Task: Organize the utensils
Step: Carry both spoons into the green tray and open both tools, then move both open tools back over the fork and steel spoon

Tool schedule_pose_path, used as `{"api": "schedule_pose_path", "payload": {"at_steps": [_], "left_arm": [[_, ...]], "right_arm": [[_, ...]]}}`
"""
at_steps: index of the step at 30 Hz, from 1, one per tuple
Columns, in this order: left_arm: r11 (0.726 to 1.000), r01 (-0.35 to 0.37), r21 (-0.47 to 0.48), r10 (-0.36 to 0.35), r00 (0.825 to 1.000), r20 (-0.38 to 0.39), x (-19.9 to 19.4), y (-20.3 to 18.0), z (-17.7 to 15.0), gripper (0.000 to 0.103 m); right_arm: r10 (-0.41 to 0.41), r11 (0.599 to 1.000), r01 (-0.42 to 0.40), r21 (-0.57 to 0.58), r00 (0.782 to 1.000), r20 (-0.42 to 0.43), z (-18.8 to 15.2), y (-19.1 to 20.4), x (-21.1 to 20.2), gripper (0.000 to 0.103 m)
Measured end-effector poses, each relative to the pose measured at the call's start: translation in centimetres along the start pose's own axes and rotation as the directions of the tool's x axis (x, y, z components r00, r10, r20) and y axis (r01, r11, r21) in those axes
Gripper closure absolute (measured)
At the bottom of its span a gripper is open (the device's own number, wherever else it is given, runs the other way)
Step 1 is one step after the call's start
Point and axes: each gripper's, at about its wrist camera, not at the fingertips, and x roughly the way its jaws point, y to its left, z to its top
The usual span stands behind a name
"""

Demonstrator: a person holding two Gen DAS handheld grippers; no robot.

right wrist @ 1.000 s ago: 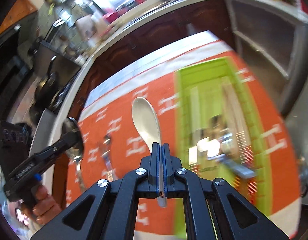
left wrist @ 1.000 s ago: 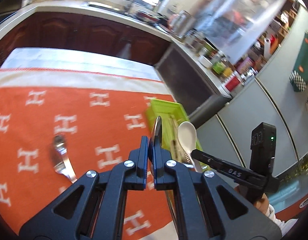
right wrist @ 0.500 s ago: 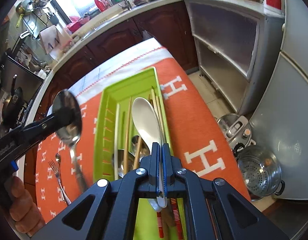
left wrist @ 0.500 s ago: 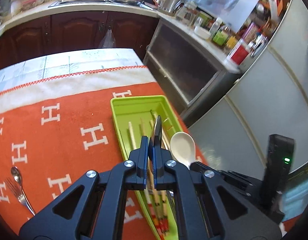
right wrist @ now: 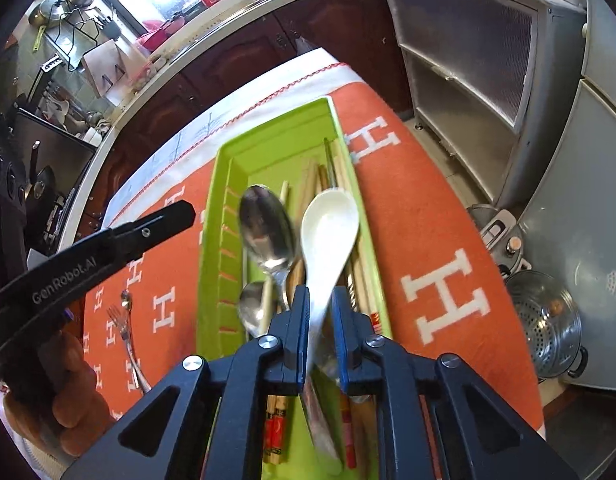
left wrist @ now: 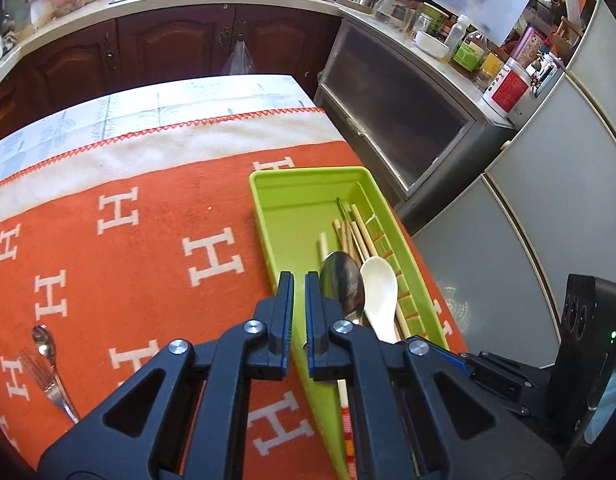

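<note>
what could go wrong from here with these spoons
The jaws of the right gripper have just been opening around the white spoon; it could drop crooked onto the metal spoon and chopsticks, or clip the green tray. The fork and small spoon on the cloth could be left behind.

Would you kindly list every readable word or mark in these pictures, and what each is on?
"GenRobot.AI": on the left hand-held gripper.
"H", repeated in white: on the orange cloth.
Red jar label: print too small to read.
Chopsticks' red ends: marks too blurred to read.
</note>
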Motion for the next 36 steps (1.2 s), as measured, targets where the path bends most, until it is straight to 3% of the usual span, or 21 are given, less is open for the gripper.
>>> {"api": "schedule_pose_path", "payload": {"at_steps": [17,26,36], "left_arm": [[0.995,-0.089,0.035,0.091,0.994,-0.056,-6.4,3.0,-7.7,0.097],[0.985,-0.156,-0.068,0.154,0.988,-0.033,-10.0,9.0,-10.3,0.097],[0.947,-0.257,-0.193,0.26,0.966,-0.014,-13.4,16.0,-13.0,0.097]], "right_arm": [[0.036,0.992,-0.033,-0.124,0.999,0.021,-3.2,5.4,-3.7,0.088],[0.077,0.965,-0.078,-0.252,0.997,-0.014,-5.2,11.8,-4.3,0.088],[0.116,0.897,-0.15,-0.415,0.987,-0.107,-7.3,18.8,-2.0,0.084]]}}
